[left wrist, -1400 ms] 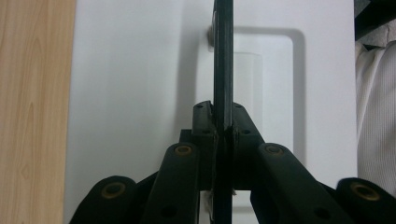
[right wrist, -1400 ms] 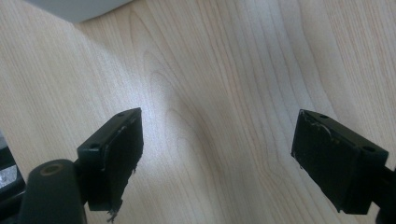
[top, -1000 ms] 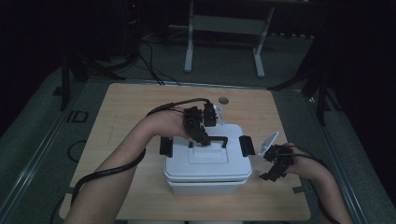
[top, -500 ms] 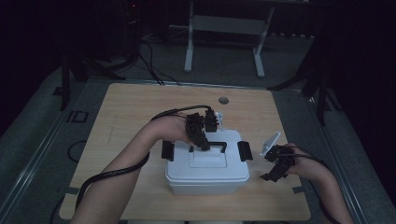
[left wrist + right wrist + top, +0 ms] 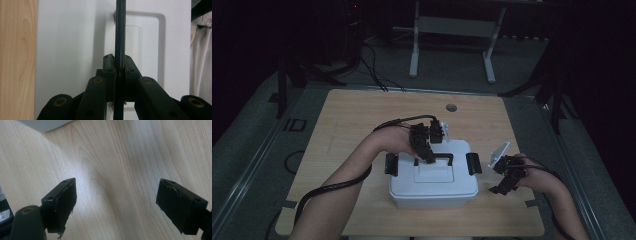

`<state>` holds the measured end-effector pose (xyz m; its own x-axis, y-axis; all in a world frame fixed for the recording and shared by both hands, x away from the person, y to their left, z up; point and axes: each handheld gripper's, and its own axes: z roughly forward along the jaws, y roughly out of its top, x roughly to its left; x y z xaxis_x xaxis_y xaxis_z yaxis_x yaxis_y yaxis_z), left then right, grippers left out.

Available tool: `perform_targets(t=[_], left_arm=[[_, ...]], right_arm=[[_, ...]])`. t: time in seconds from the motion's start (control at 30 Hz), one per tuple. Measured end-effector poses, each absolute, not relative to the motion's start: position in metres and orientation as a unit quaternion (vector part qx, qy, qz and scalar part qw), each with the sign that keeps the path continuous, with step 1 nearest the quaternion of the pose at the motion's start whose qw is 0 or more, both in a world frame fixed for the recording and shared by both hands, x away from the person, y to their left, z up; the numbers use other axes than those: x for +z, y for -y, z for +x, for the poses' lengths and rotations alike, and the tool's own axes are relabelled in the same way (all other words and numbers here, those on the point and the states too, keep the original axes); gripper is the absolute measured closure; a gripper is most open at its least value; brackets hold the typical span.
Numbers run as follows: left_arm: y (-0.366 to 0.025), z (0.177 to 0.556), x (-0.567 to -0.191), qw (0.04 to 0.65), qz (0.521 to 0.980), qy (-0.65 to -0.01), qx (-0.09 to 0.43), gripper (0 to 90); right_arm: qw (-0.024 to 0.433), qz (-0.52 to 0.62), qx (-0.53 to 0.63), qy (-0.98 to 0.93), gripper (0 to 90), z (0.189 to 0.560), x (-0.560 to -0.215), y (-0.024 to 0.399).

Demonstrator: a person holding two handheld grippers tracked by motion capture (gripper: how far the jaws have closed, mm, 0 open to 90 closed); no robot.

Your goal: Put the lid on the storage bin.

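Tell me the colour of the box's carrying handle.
Black handle, on the white box; clearest in the left gripper view.

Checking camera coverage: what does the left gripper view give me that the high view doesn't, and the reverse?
Left gripper view: the jaws pressed flat on the thin black handle, and the recessed panel beneath it. High view: the left gripper, the right gripper beside the box, both black side latches, the person's forearms and the table's edges. Shared: the white box lid, its handle and the wooden table.
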<state>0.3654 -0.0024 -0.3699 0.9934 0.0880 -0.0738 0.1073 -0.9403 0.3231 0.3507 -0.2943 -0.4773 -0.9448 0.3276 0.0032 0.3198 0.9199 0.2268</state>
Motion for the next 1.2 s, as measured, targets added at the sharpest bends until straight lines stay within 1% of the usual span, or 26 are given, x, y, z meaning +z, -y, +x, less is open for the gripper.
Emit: perform_targets(t=[0.17, 0.23, 0.27, 0.3, 0.33, 0.37, 0.4, 0.43, 0.47, 0.5, 0.53, 0.57, 0.6, 0.83, 1.03, 1.2], left_arm=[[0.002, 0.365, -0.37, 0.168, 0.984, -0.049, -0.019, 82.7], [0.002, 0.364, -0.372, 0.157, 0.986, -0.045, -0.014, 69.5], [0.002, 0.364, -0.372, 0.157, 0.986, -0.045, -0.014, 69.5], [0.001, 0.365, -0.373, 0.163, 0.985, -0.052, 0.013, 69.5], [0.0, 0.367, -0.372, 0.176, 0.983, -0.057, 0.005, 44.1], [-0.001, 0.367, -0.372, 0.183, 0.981, -0.061, 0.014, 44.1], [-0.002, 0.368, -0.371, 0.184, 0.98, -0.066, 0.018, 38.9], [-0.004, 0.368, -0.372, 0.182, 0.981, -0.07, 0.019, 30.5], [-0.004, 0.368, -0.372, 0.182, 0.981, -0.07, 0.019, 25.9], [-0.004, 0.368, -0.372, 0.182, 0.981, -0.07, 0.019, 25.9], [-0.007, 0.369, -0.373, 0.18, 0.981, -0.073, 0.019, 24.1], [-0.01, 0.368, -0.375, 0.182, 0.98, -0.068, 0.034, 19.7], [-0.01, 0.368, -0.375, 0.182, 0.98, -0.068, 0.034, 16.1], [-0.023, 0.365, -0.377, 0.202, 0.976, -0.072, 0.042, 14.9], [-0.041, 0.363, -0.377, 0.208, 0.973, -0.086, 0.044, 14.9], [-0.061, 0.361, -0.376, 0.218, 0.969, -0.101, 0.05, 14.9]], right_arm=[[0.015, 0.163, 0.111, -0.98, 16.3, 0.35, -0.478, 0.292], [0.015, 0.162, 0.111, -0.98, 16.3, 0.35, -0.478, 0.292], [0.016, 0.162, 0.112, -0.98, 16.3, 0.35, -0.478, 0.292], [0.016, 0.162, 0.112, -0.98, 16.3, 0.35, -0.478, 0.292], [0.017, 0.163, 0.116, -0.98, 16.3, 0.35, -0.476, 0.292], [0.017, 0.163, 0.116, -0.98, 16.3, 0.35, -0.476, 0.292], [0.018, 0.161, 0.117, -0.98, 16.3, 0.35, -0.475, 0.293], [0.017, 0.163, 0.116, -0.98, 16.3, 0.349, -0.475, 0.293], [0.017, 0.163, 0.116, -0.98, 16.3, 0.349, -0.475, 0.293], [0.017, 0.164, 0.115, -0.98, 16.3, 0.349, -0.475, 0.294], [0.018, 0.164, 0.114, -0.98, 16.3, 0.349, -0.476, 0.294], [0.018, 0.164, 0.116, -0.979, 16.3, 0.349, -0.476, 0.294], [0.018, 0.164, 0.116, -0.979, 16.3, 0.349, -0.476, 0.294], [0.019, 0.164, 0.117, -0.979, 16.3, 0.349, -0.476, 0.294], [0.02, 0.165, 0.119, -0.979, 16.3, 0.349, -0.475, 0.294], [0.03, 0.173, 0.124, -0.977, 16.2, 0.351, -0.475, 0.295]])
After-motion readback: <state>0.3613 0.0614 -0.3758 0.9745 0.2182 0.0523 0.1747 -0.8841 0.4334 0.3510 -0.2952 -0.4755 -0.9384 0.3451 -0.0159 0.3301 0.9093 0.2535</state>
